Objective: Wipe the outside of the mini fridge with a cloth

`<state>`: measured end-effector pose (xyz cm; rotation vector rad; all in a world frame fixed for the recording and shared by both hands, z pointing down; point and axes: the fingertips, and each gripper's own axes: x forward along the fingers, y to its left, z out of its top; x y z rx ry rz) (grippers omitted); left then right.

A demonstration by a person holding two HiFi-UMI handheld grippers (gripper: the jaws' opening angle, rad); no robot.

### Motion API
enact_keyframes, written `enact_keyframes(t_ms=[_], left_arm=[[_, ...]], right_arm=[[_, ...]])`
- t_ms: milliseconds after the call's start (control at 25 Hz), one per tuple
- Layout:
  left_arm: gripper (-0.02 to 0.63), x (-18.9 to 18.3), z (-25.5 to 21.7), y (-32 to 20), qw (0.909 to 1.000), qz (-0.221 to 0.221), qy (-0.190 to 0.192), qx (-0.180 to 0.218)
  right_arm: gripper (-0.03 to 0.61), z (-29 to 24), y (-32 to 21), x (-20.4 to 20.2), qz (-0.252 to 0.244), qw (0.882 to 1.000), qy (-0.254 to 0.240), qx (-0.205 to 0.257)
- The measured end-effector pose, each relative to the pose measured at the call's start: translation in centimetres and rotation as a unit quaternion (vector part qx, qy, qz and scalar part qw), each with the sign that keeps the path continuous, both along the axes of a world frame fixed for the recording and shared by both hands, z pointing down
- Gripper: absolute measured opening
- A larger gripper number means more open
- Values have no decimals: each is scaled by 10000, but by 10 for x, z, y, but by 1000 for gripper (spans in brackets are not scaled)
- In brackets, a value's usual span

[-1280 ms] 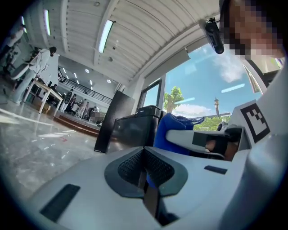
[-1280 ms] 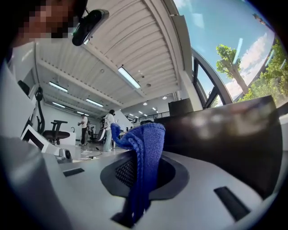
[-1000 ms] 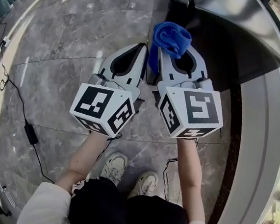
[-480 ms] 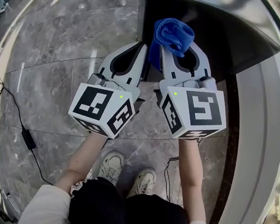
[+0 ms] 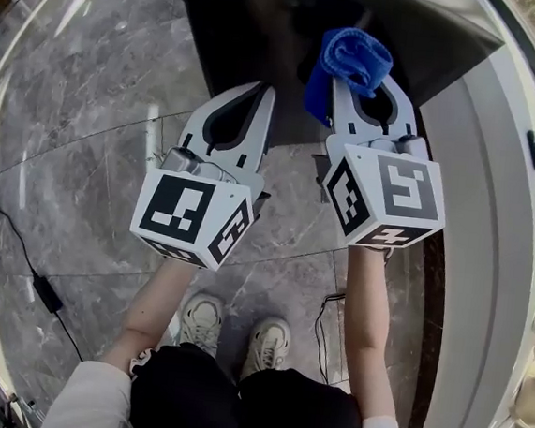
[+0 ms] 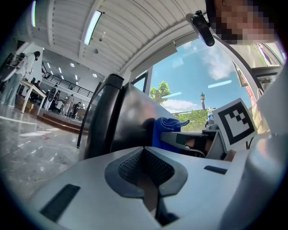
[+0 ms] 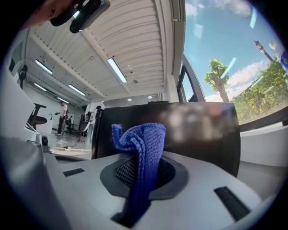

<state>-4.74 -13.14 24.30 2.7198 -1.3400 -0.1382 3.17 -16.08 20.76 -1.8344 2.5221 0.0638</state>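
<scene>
A black mini fridge (image 5: 294,32) stands on the floor ahead; in the right gripper view its dark glossy side (image 7: 198,134) fills the middle. My right gripper (image 5: 363,84) is shut on a blue cloth (image 5: 353,61), which bunches up above the jaws (image 7: 141,148) just short of the fridge. To its left my left gripper (image 5: 248,98) is shut and holds nothing, its tip near the fridge's lower front edge. The left gripper view shows the fridge (image 6: 121,121) close ahead, with the blue cloth (image 6: 164,130) to the right.
Grey marble floor (image 5: 86,144) lies around. A white ledge (image 5: 492,230) runs along the right beside the fridge. A black cable and power brick (image 5: 43,292) lie on the floor at the lower left. My shoes (image 5: 237,332) are below the grippers.
Both grippers have moved forward toward the fridge, the right one with the cloth now over its dark side. The fridge fills more of the head view.
</scene>
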Motion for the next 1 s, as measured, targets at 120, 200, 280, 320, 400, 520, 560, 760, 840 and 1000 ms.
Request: enact_keyframes(t_ms=[120,200,280,320,400,520,560,760,840,1000], left_arm=[[5,25,3,-5,9997,242,6,-20],[5,41,6,-7,9991,421,11,-42],[5,55,10,-7,9985,543,11,-64],[5,61,13,-7,9982,596,12,-82],[5,73,20,-9,9975,700,1,-131],[5,89,31,-9,9964,820,-22,-227],[5,94,33,-10,9961,849,-19,-237],[5,122,29,-21,9952,974,30,-101],[5,132,31,-22,9944,1054,39,-113],[5,144,35,-21,9931,1170,27,-117]], right_arm=[[52,0,-4,31,304,9995,-30,4],[52,0,-6,49,491,9988,23,14],[52,0,-9,67,672,9977,95,29],[52,0,-10,77,773,9969,127,41],[52,-1,-13,98,956,9953,176,55],[52,2,-13,119,1094,9936,285,21],[52,3,-13,123,1116,9932,323,21],[52,3,-16,133,1009,9945,248,115],[52,4,-16,137,944,9953,177,146],[52,6,-18,153,1099,9937,171,157]])
